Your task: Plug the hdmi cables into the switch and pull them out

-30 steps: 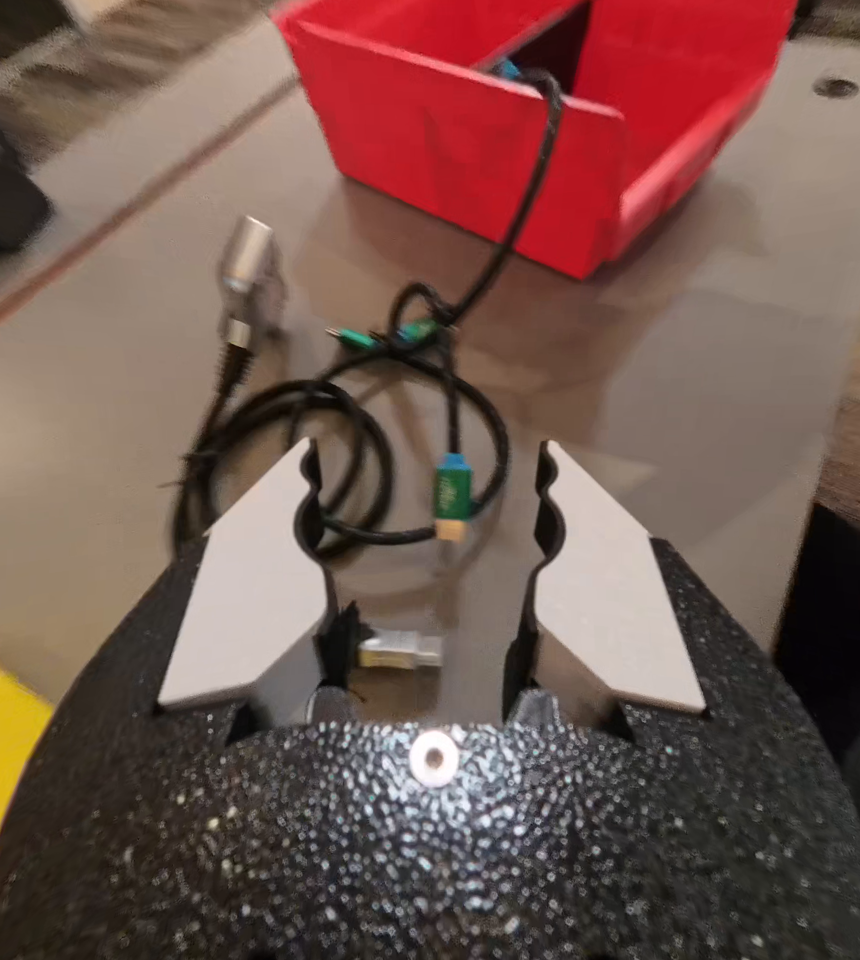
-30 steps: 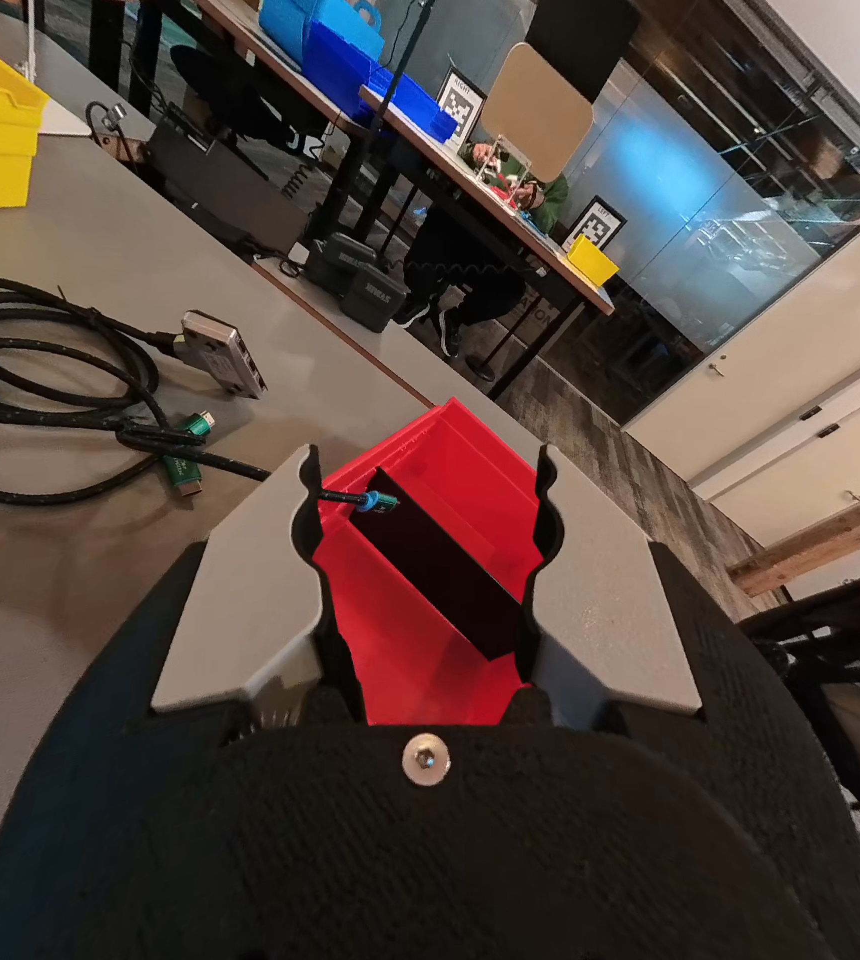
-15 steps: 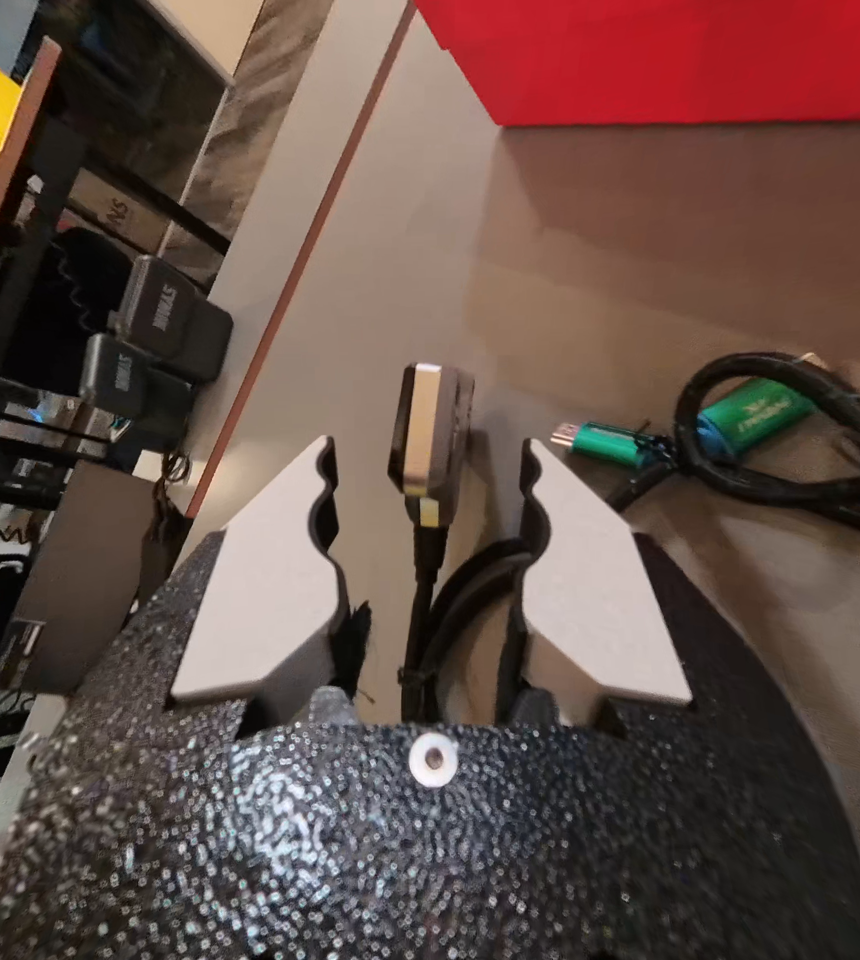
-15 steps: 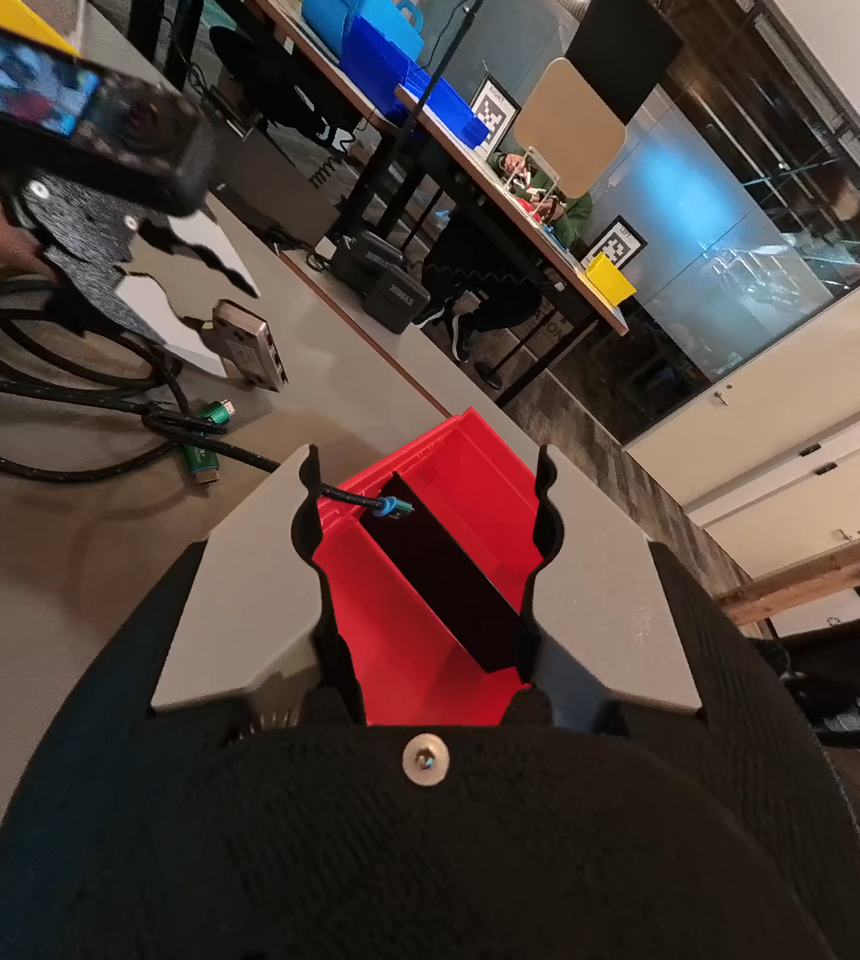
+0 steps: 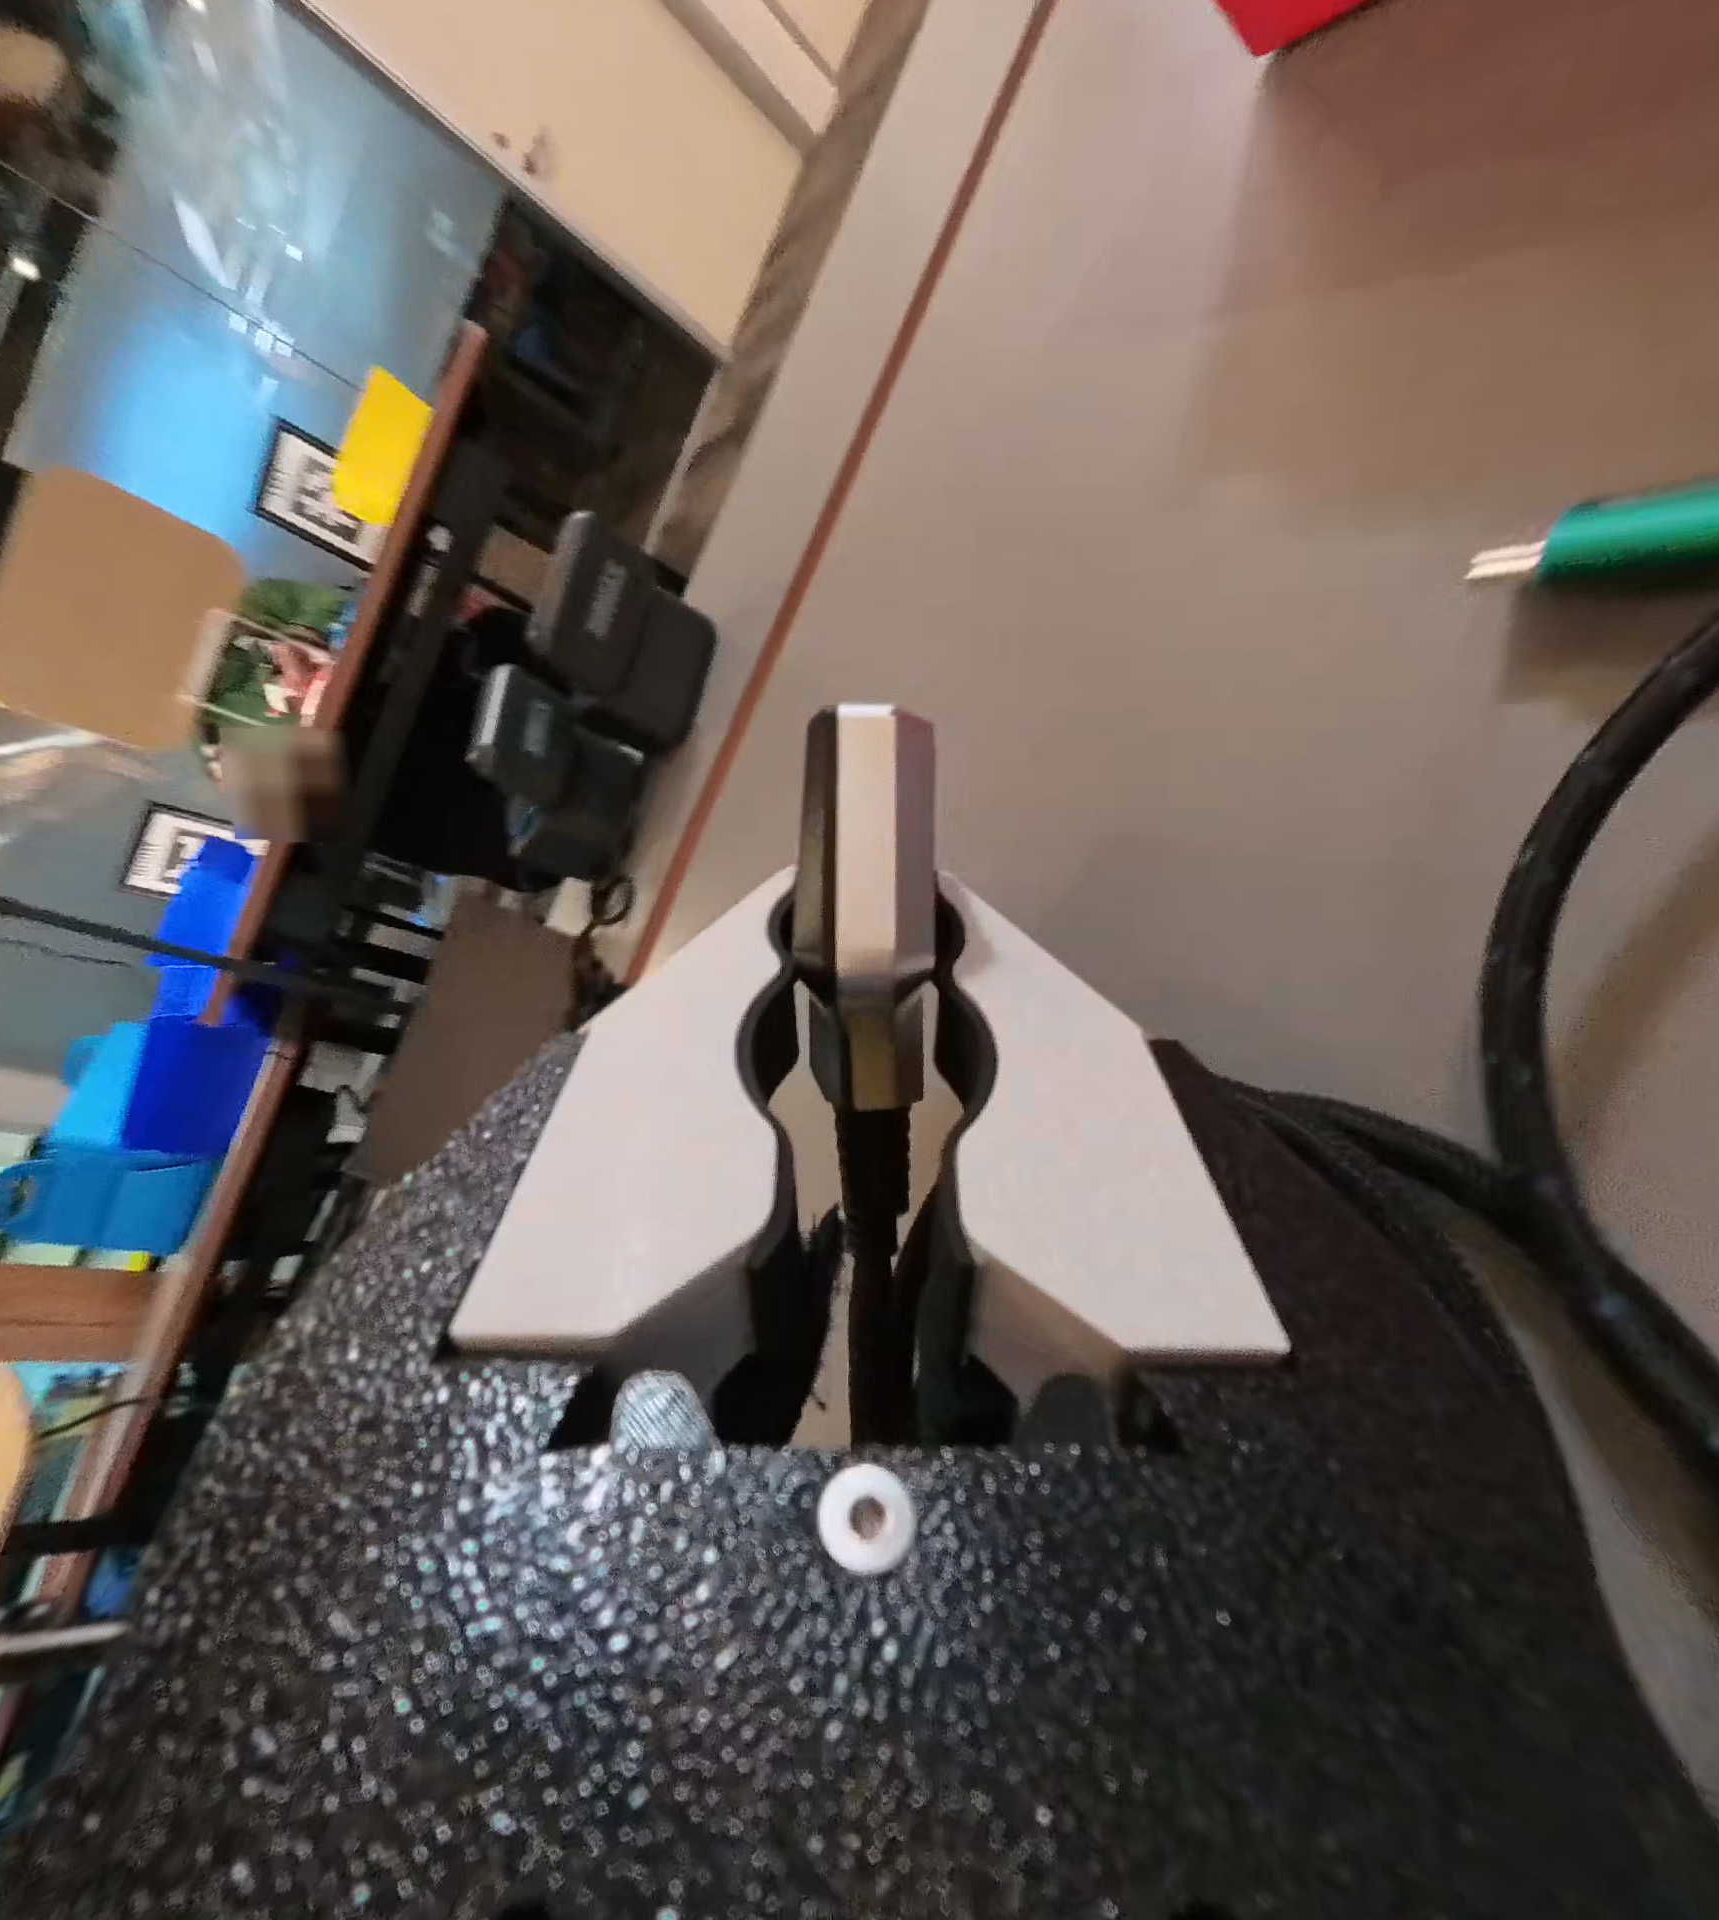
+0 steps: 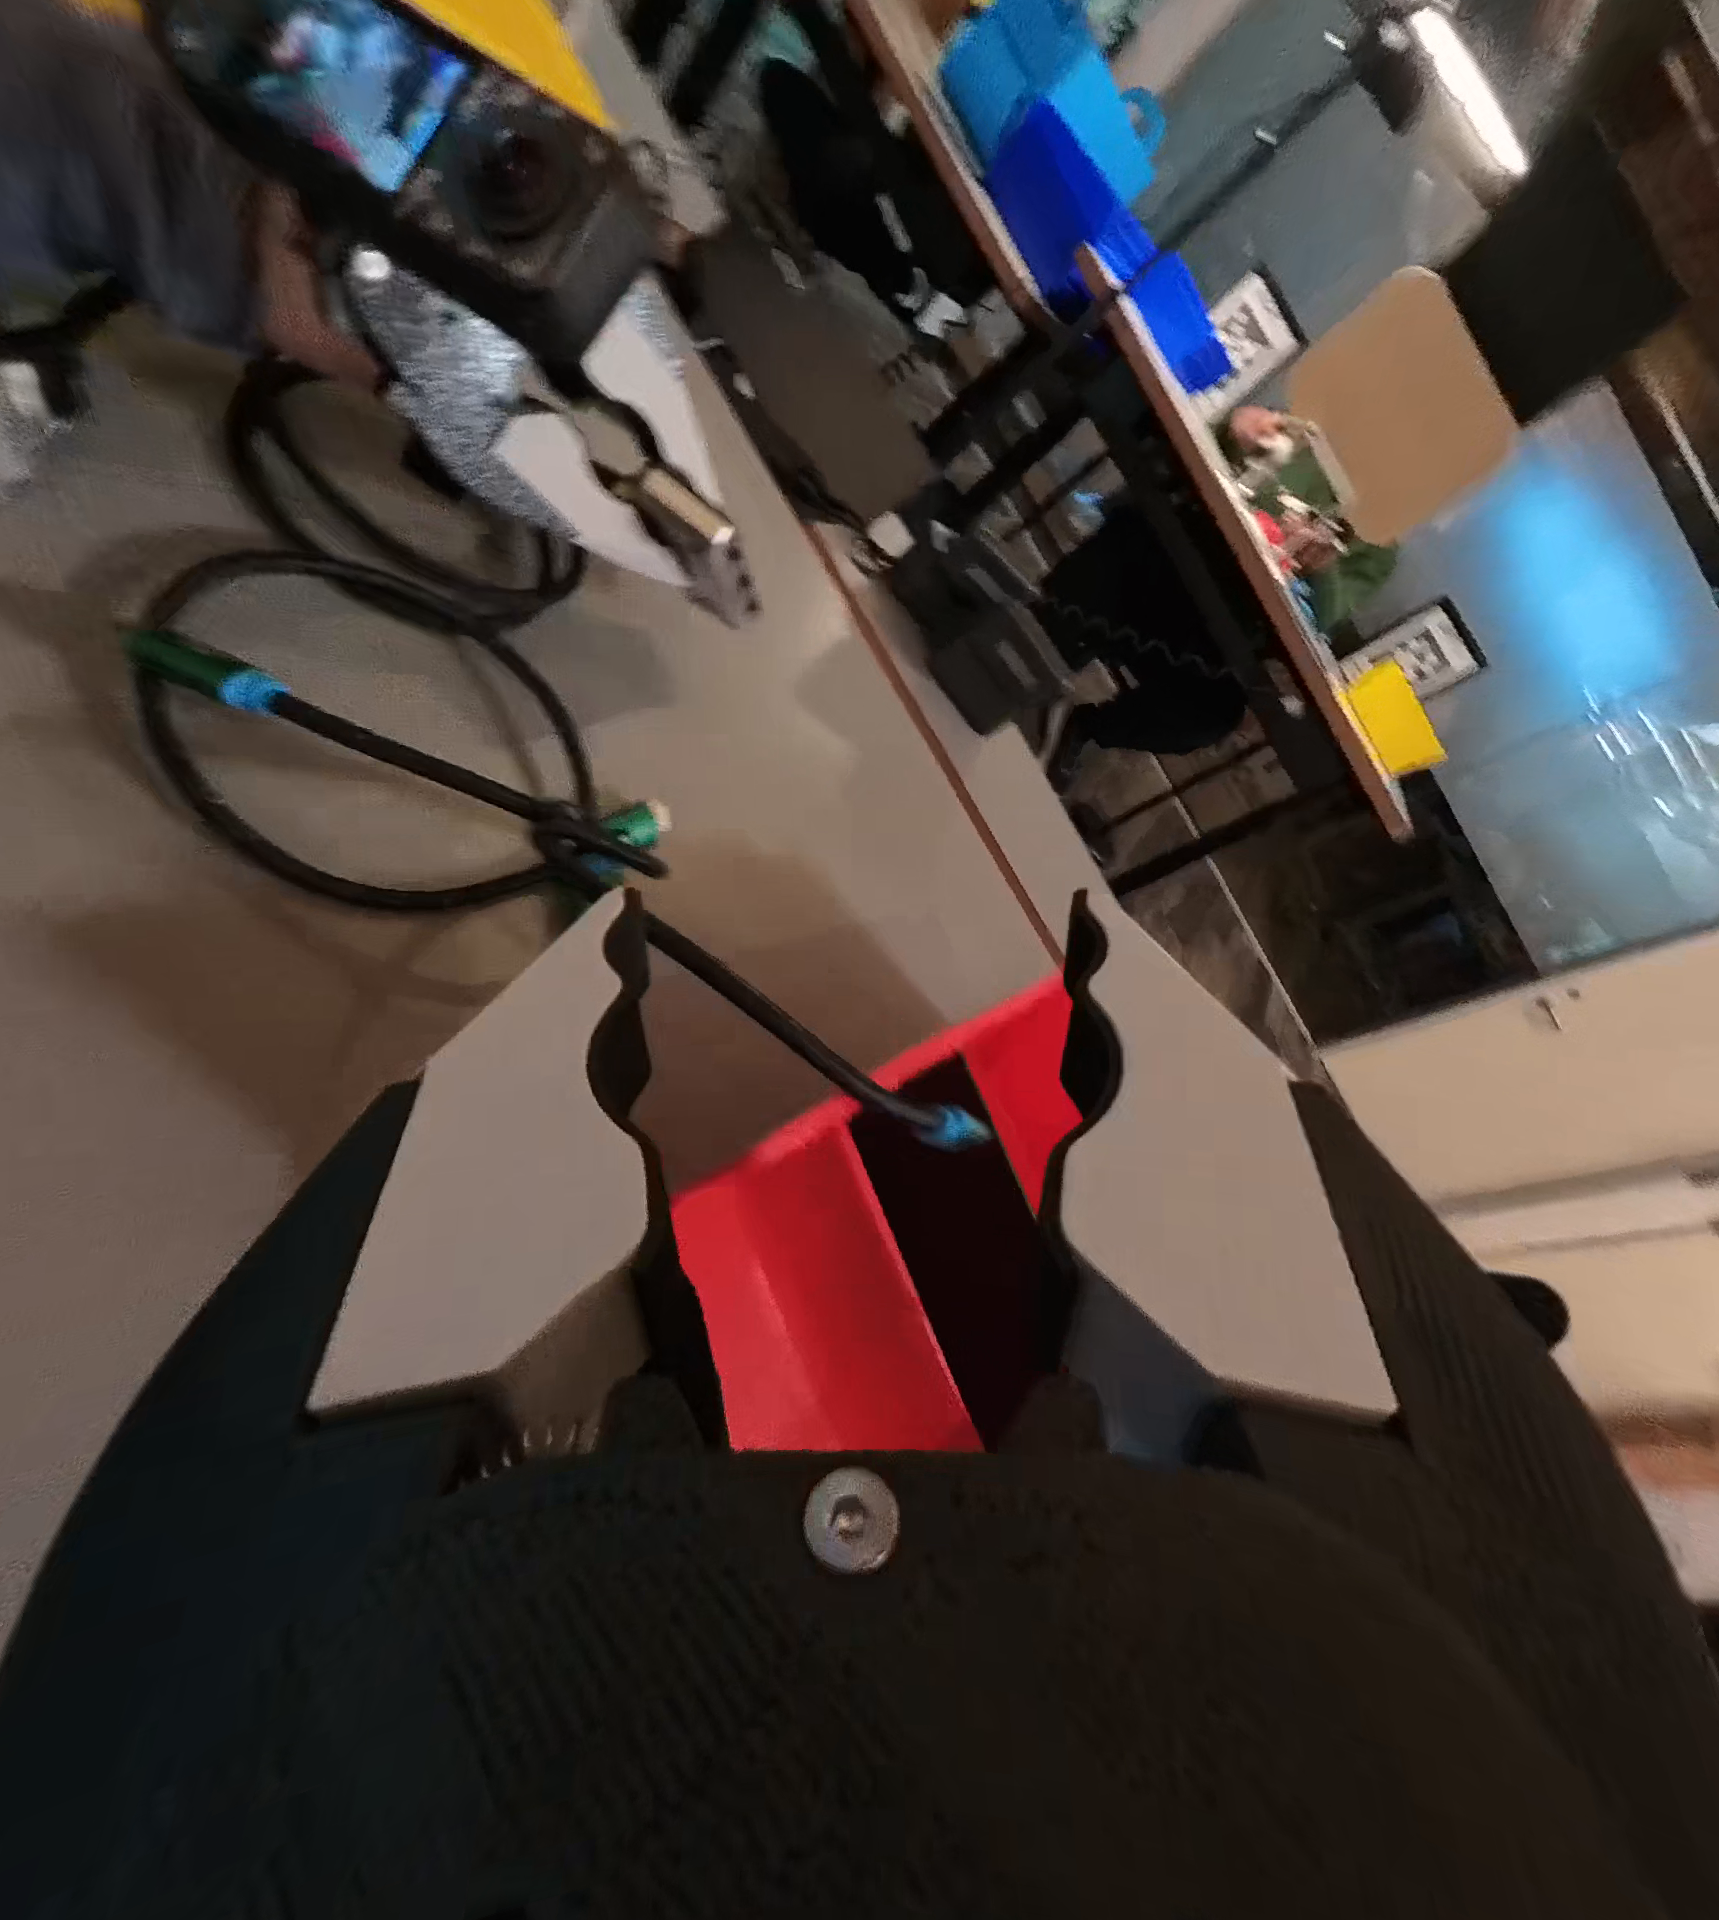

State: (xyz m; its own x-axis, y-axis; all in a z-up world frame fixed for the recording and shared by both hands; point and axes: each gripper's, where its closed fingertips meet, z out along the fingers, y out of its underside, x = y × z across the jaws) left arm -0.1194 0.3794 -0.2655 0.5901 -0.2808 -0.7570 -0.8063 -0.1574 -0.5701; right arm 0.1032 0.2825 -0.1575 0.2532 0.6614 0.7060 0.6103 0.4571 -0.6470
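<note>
Left claw (image 5: 870, 935) pinched tight on slim, bevelled metal switch (image 5: 870, 831) above smooth grey worktop (image 5: 1250, 520); right claw (image 6: 860, 925) gaping empty over red plastic bin (image 6: 813, 1288), braided black cable (image 6: 761, 1013) trailing inside.

The left gripper (image 5: 867, 935) has its jaws closed on the switch (image 5: 870, 842), a slim silver and dark block held edge-on, its far end sticking out beyond the tips. Its black ribbed lead (image 5: 870, 1174) runs back between the jaws. On the grey counter (image 5: 1250, 520), a green HDMI plug (image 5: 1655, 538) lies near the right edge of view, beside a thick black cable (image 5: 1561, 935) that curves past the gripper. A red bin (image 5: 1291, 21) shows at the counter's far end.
</note>
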